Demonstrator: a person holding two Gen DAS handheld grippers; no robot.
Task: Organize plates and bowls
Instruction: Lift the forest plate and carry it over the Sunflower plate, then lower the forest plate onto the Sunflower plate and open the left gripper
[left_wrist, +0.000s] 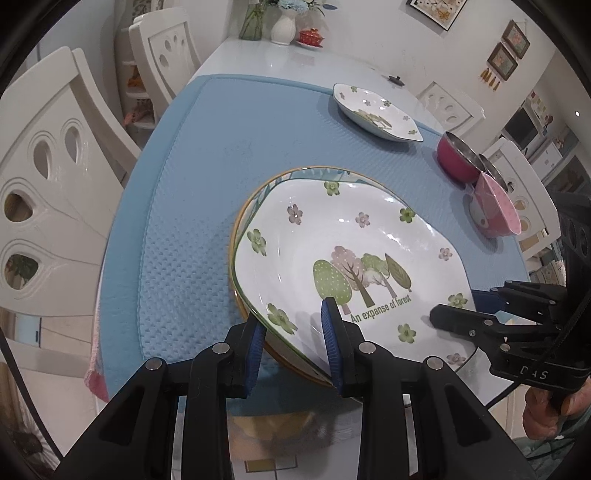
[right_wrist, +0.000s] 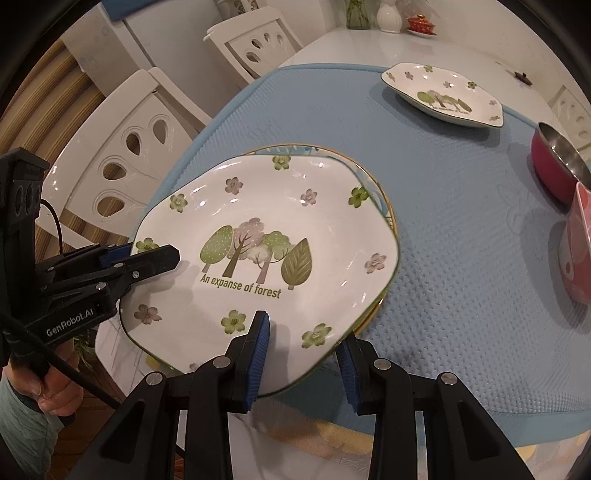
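A white forest-print plate (left_wrist: 332, 236) (right_wrist: 258, 206) lies on top of a round yellow-rimmed plate (left_wrist: 236, 229) (right_wrist: 384, 206) on the blue mat. My left gripper (left_wrist: 295, 332) straddles its near rim, one finger above and one below, jaws apart. My right gripper (right_wrist: 303, 343) straddles the opposite rim the same way. Each gripper shows in the other view, the right one (left_wrist: 458, 317) and the left one (right_wrist: 147, 258). A second forest-print plate (left_wrist: 373, 110) (right_wrist: 443, 92) lies far on the mat.
A red metal-lined bowl (left_wrist: 458, 158) (right_wrist: 554, 162) and a pink bowl (left_wrist: 495, 206) (right_wrist: 576, 243) sit at the mat's right edge. White chairs (left_wrist: 55, 192) stand along the left. A vase and red lidded dish (left_wrist: 310, 37) stand at the table's far end.
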